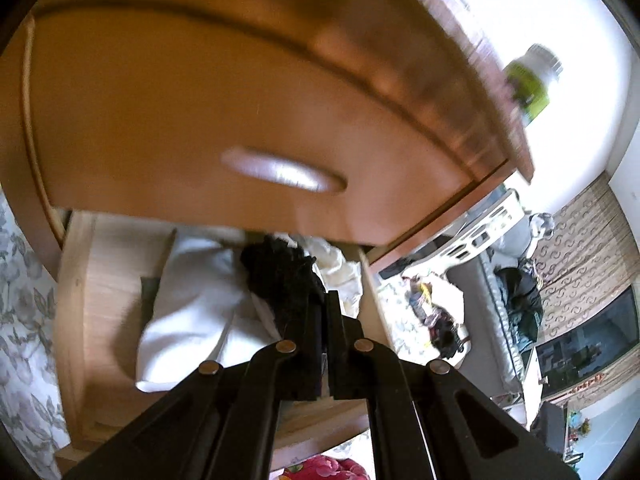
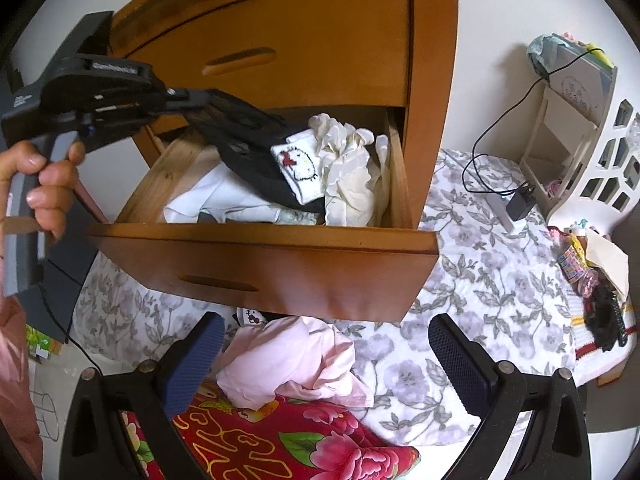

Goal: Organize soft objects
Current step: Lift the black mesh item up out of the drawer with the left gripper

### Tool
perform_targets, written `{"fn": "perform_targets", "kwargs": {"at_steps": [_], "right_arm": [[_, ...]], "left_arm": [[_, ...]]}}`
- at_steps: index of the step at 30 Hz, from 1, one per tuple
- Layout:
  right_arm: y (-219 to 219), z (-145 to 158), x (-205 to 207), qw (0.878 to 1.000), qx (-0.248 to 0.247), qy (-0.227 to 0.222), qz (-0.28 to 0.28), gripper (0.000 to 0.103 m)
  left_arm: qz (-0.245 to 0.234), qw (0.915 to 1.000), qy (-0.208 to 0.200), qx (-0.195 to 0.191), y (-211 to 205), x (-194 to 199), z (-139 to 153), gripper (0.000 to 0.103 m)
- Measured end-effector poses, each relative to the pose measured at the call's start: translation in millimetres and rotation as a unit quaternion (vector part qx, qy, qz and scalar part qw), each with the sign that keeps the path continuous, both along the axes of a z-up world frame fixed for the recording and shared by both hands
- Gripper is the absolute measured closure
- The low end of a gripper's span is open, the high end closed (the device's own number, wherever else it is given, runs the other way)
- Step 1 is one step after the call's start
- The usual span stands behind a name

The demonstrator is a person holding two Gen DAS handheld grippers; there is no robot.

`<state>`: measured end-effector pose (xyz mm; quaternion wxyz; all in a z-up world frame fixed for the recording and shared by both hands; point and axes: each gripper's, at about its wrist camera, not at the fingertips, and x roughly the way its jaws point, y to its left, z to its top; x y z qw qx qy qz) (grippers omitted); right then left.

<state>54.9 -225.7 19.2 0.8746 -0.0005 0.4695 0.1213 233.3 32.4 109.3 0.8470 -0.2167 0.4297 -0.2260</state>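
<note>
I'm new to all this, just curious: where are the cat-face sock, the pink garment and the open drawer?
cat-face sock (image 2: 298, 164), right wrist view, on the embroidered face.
pink garment (image 2: 288, 364), right wrist view, middle of its crumpled folds.
open drawer (image 2: 280, 268), right wrist view, front panel.

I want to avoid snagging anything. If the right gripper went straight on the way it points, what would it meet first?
Most likely the pink garment lying between the open jaws of the right gripper, below the open drawer's front. Depth is hard to judge here.

Bright daylight, overexposed wall (image 1: 540, 20), motion-blurred upper drawer front (image 1: 240, 120), strong fisheye edges.
</note>
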Motion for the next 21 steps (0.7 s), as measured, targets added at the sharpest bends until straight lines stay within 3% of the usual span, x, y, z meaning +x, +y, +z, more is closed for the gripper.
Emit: {"fn": "perform_targets", "kwargs": {"at_steps": [12, 21], "right_arm": [[3, 13, -9, 1.0, 0.001, -0.015, 0.004, 0.0], [3, 17, -14, 1.0, 0.005, -0.022, 0.003, 0.0]], "left_arm": [[0.031, 0.9973, -0.067, -0.002, 28, -30, 55, 0.102], [0.06, 0.9888, -0.136, 0.008, 51, -65, 105, 0.102]]}}
